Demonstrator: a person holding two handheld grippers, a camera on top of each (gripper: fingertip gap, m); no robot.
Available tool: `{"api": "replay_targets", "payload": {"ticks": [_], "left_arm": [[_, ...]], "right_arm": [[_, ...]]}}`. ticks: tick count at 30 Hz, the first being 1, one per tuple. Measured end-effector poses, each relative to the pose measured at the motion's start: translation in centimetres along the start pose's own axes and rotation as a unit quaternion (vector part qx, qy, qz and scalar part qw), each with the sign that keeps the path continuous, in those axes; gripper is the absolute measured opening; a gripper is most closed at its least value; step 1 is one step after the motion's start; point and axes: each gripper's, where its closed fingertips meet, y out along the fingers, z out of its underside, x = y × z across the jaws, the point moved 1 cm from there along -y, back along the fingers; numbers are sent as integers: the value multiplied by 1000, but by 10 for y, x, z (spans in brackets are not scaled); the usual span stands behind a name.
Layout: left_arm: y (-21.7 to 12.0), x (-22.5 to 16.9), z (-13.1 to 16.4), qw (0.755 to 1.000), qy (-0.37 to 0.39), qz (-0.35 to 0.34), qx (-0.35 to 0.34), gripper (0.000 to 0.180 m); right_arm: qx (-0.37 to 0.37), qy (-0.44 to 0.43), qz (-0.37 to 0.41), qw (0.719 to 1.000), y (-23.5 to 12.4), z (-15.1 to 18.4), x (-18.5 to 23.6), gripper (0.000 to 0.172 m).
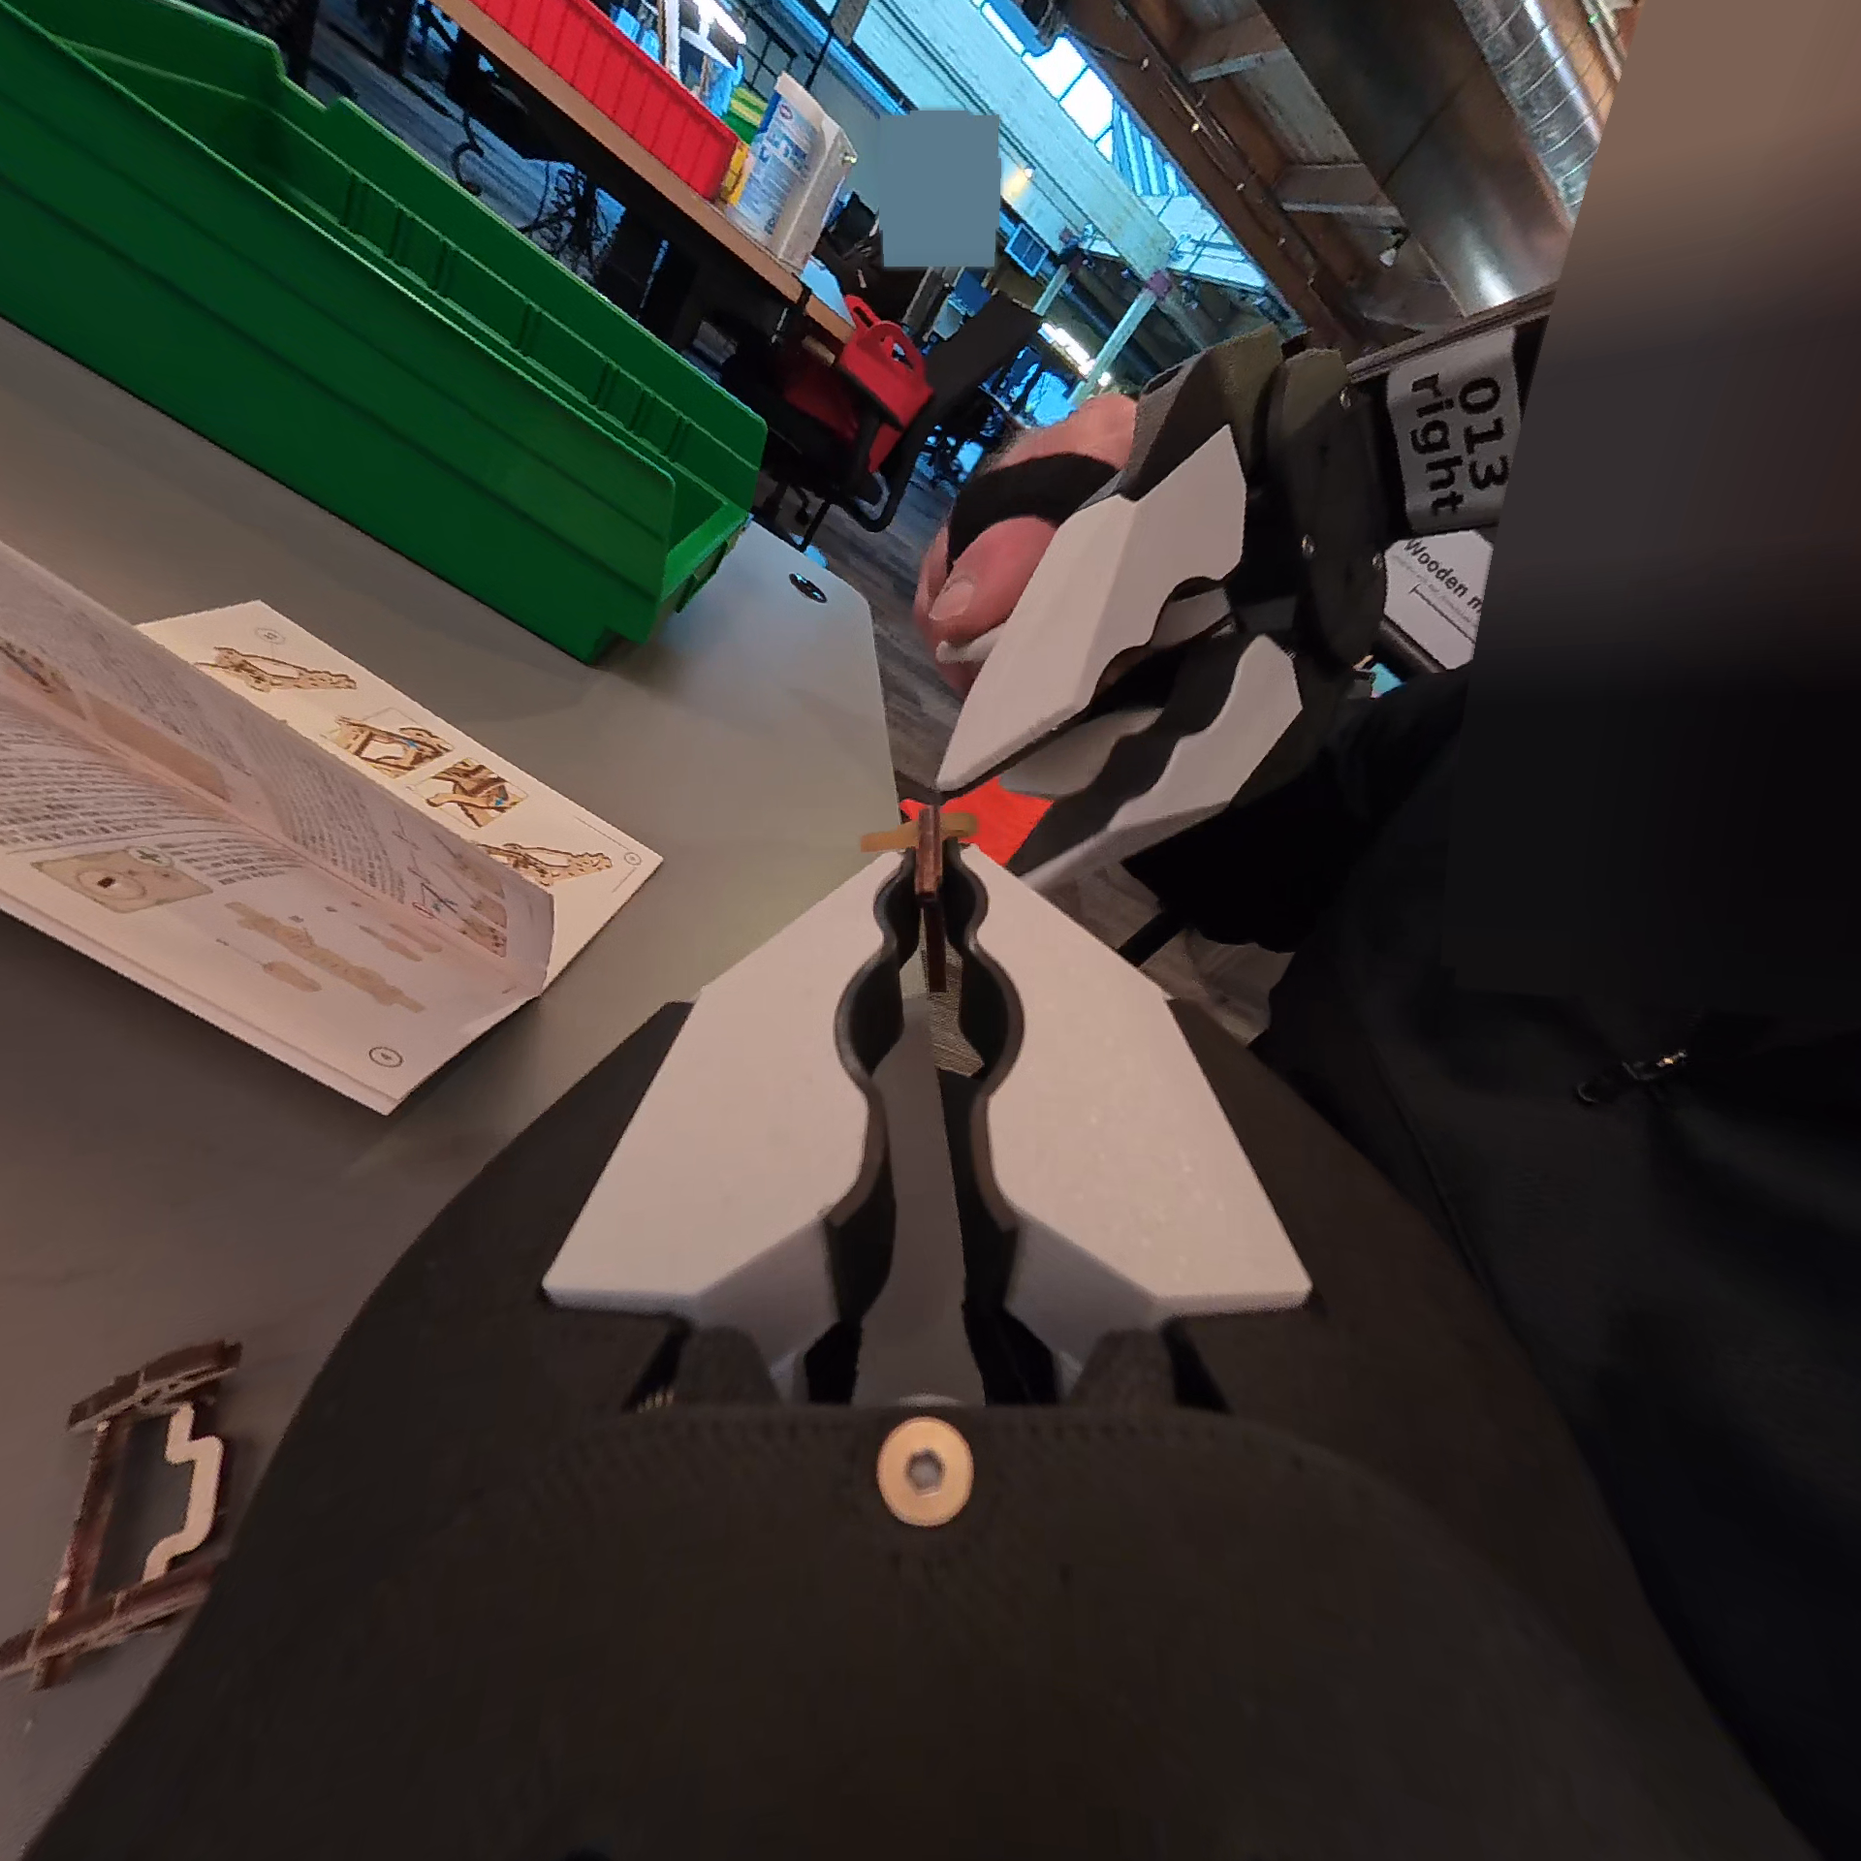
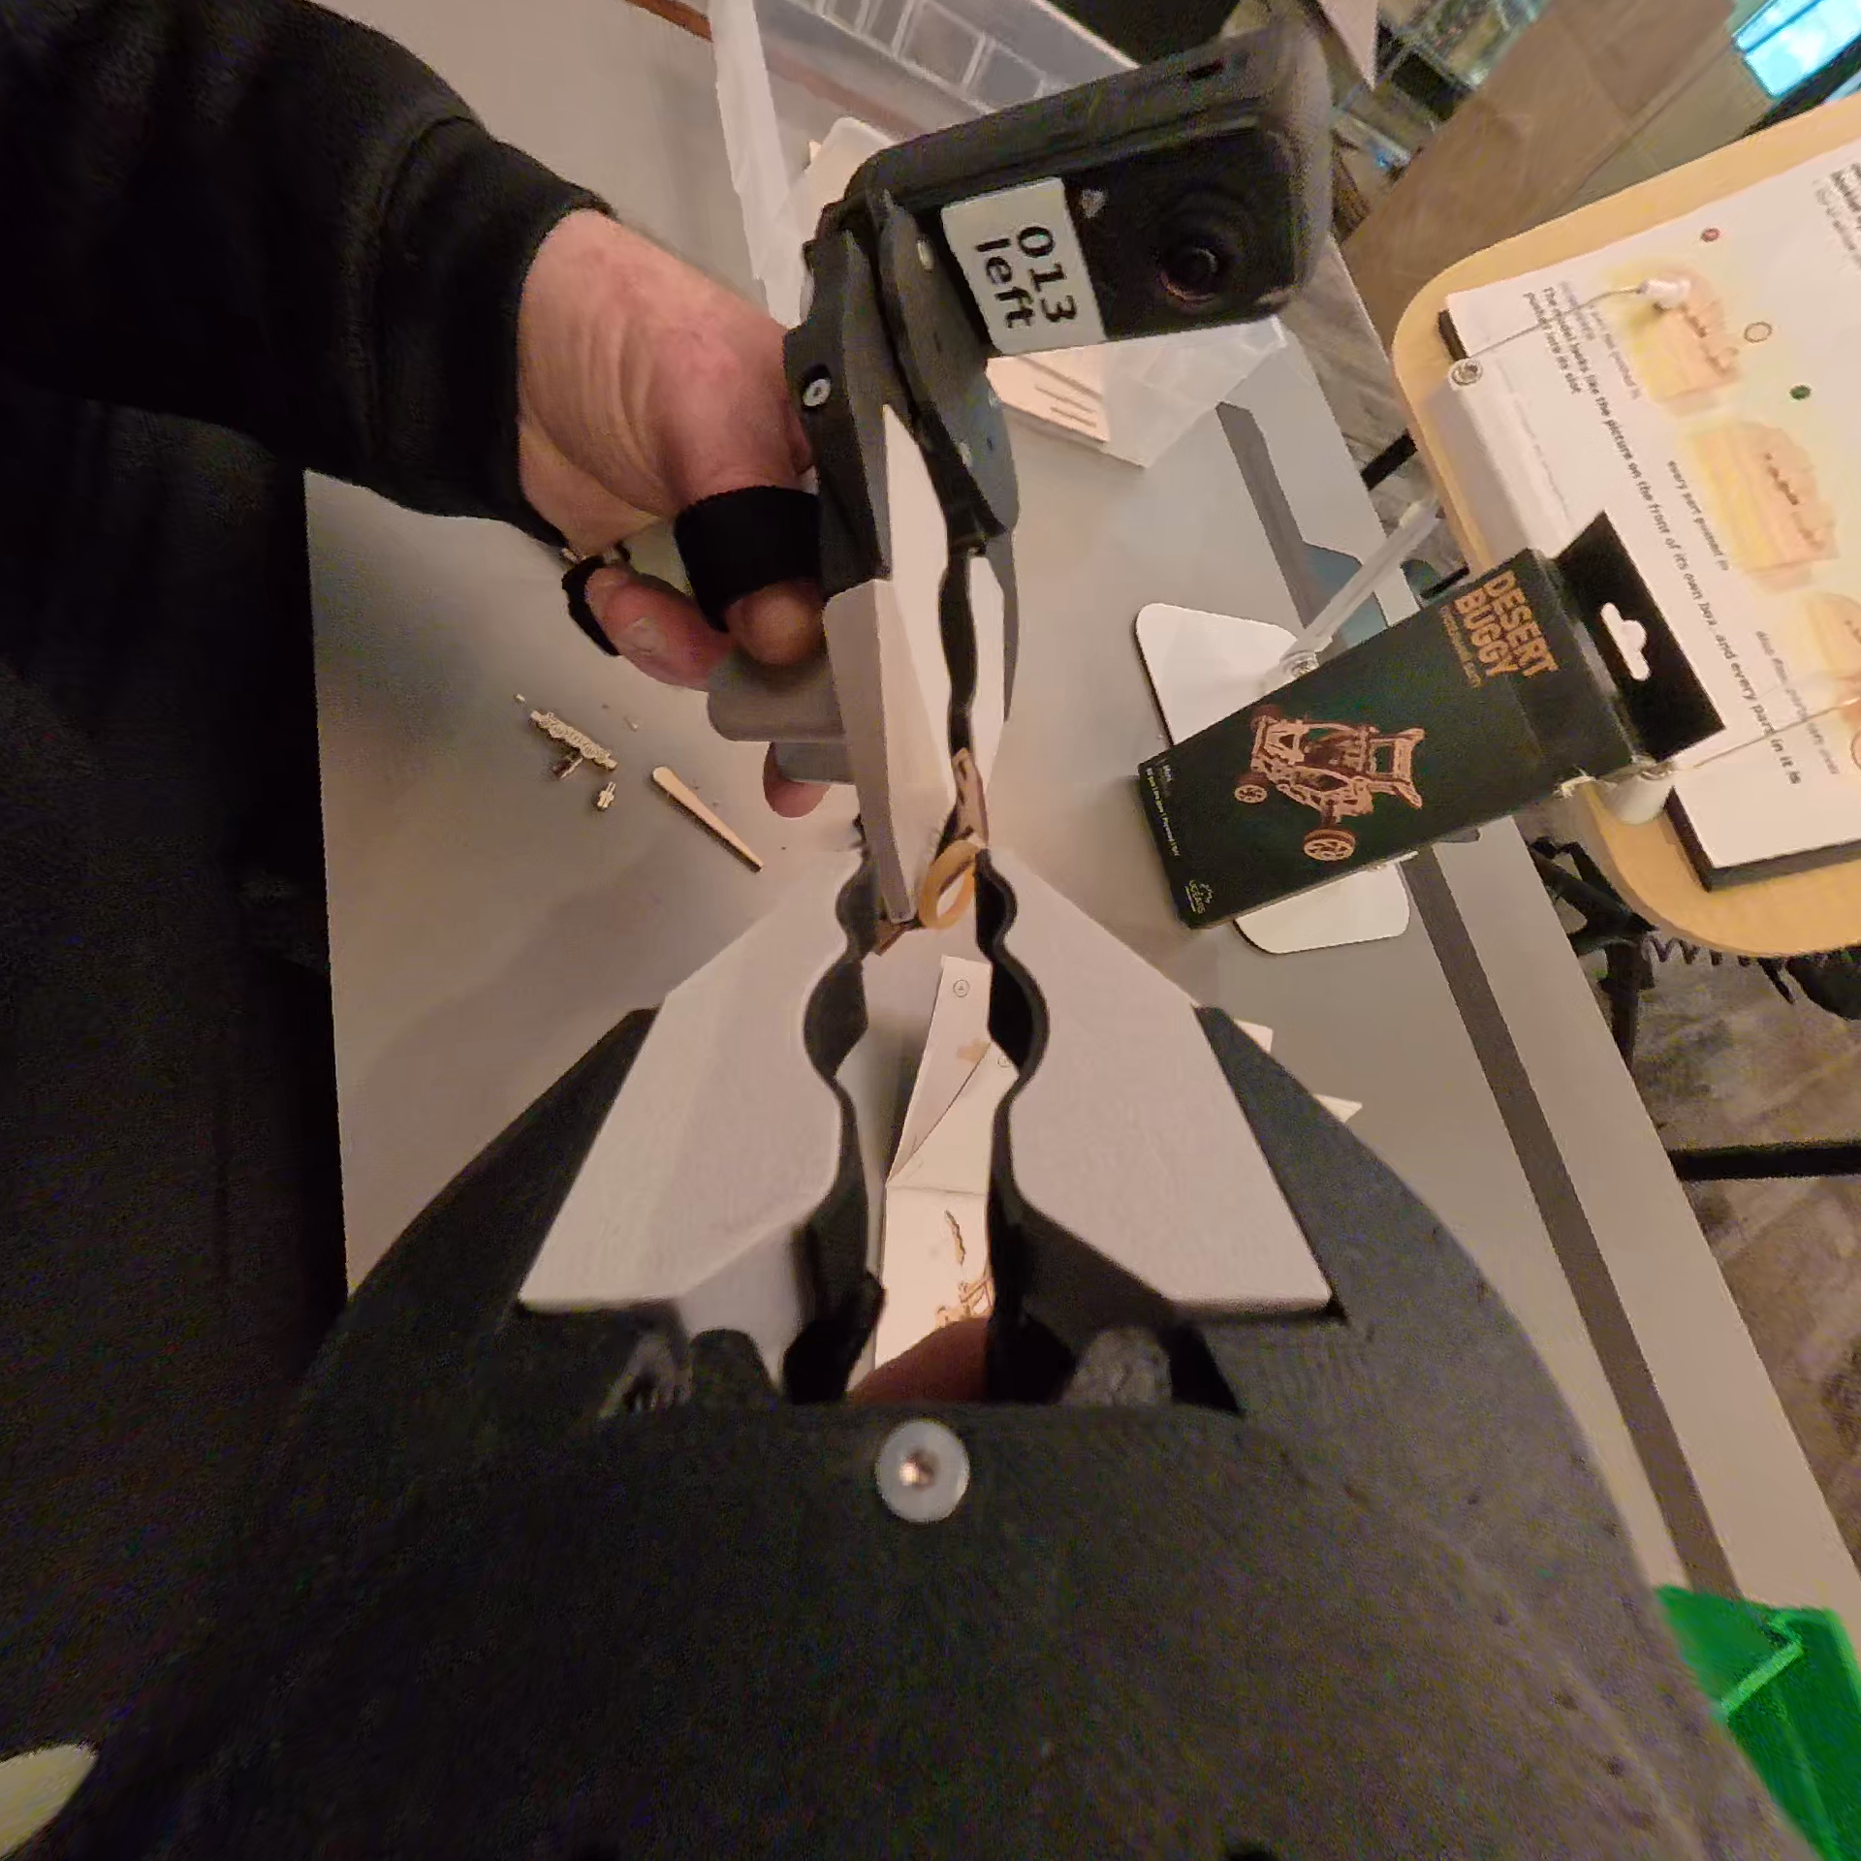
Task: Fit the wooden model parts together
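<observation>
In the left wrist view my left gripper [image 1: 928, 871] is shut on a thin, dark-edged wooden part [image 1: 932, 911] that stands upright between the pads. A tan elastic band [image 1: 891, 838] sits across the part's tip. My right gripper [image 1: 992, 770] hovers just above that tip, tilted down from the upper right. In the right wrist view my right gripper [image 2: 924, 891] is open. The left gripper's fingertips [image 2: 901, 896], the wooden part [image 2: 969, 806] and the looped band [image 2: 947, 888] lie between its tips. I see no pad pressing on the band.
Green bins [image 1: 352, 332] stand at the back left. An open instruction booklet [image 1: 302, 856] and a wooden frame offcut [image 1: 141, 1500] lie on the grey table [image 1: 705, 655]. Loose wooden bits [image 2: 574, 745], a tapered stick [image 2: 705, 816] and a black box [image 2: 1410, 735] are nearby. The tips of both grippers are at nearly the same place.
</observation>
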Motion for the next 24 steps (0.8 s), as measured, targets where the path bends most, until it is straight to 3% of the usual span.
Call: {"api": "replay_targets", "payload": {"ticks": [5,16,24], "left_arm": [[2,0,1,1000,11,-11,13,1],[5,-3,0,999,32,-21,26,1],[5,1,-3,995,68,-65,30,1]], "right_arm": [[-20,38,5,999,-2,0,-2,0],[-23,73,-22,997,-5,0,-3,0],[-23,127,-10,992,-5,1,-6,0]]}}
